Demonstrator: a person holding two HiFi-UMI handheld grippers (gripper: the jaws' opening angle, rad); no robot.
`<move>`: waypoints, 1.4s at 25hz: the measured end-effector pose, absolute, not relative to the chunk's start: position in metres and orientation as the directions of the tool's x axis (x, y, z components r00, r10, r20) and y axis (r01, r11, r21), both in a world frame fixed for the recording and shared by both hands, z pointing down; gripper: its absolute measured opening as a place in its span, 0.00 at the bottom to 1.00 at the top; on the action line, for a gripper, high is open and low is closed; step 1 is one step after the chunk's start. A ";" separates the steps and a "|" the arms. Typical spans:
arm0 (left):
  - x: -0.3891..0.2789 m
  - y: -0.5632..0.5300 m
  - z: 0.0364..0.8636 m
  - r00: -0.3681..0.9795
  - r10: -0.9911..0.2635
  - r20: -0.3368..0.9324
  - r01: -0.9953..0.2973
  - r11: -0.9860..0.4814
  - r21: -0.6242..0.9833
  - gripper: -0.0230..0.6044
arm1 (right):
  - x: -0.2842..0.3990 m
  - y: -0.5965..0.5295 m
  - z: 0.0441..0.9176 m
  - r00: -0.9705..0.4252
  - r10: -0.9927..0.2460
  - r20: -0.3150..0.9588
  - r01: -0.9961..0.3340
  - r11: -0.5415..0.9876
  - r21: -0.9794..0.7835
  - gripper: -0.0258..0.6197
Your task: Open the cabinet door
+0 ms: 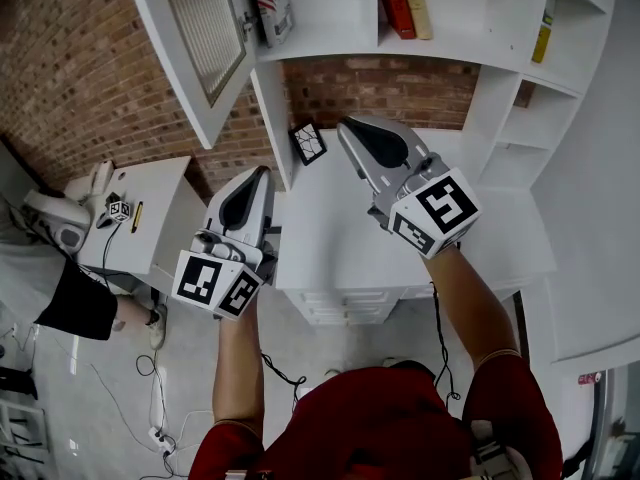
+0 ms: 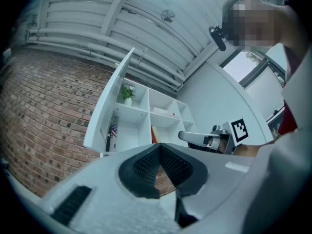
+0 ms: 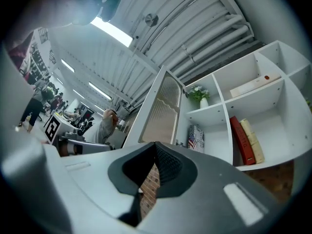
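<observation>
The white cabinet door (image 1: 200, 28) with a ribbed glass panel stands swung open to the left of the shelf unit (image 1: 330, 38); it also shows as the door (image 2: 109, 111) and the door (image 3: 163, 113) in the two gripper views. My left gripper (image 1: 264, 174) hovers over the desk's left edge, below the door, touching nothing. My right gripper (image 1: 346, 128) is above the desk under the shelf, also apart from the door. Both the left gripper (image 2: 158, 147) and the right gripper (image 3: 156, 145) have their jaws closed tip to tip with nothing between them.
A white desk (image 1: 350, 238) with drawers lies below me, a small framed picture (image 1: 308, 143) at its back. The shelves hold a flag-printed box (image 1: 270, 3), a red book (image 1: 395, 3) and a potted plant (image 3: 197, 94). A side table (image 1: 160, 218) and a person (image 1: 70, 298) are at left.
</observation>
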State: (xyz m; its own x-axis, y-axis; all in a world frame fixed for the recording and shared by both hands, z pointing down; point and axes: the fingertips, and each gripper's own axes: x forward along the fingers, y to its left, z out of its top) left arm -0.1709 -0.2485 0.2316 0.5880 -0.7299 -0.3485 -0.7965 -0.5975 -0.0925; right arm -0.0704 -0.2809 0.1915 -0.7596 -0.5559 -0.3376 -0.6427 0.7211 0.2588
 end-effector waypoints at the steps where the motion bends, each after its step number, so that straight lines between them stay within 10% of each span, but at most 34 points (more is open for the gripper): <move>1: -0.166 -0.248 0.230 0.589 -0.728 -0.350 -0.796 -0.597 -0.096 0.04 | -0.066 -0.280 0.192 -0.761 -0.553 -0.339 -0.641 0.721 0.263 0.06; 35: -0.078 -0.255 0.249 0.578 -0.747 -0.328 -0.806 -0.585 -0.090 0.04 | 0.013 -0.271 0.248 -0.779 -0.541 -0.316 -0.615 0.757 0.219 0.06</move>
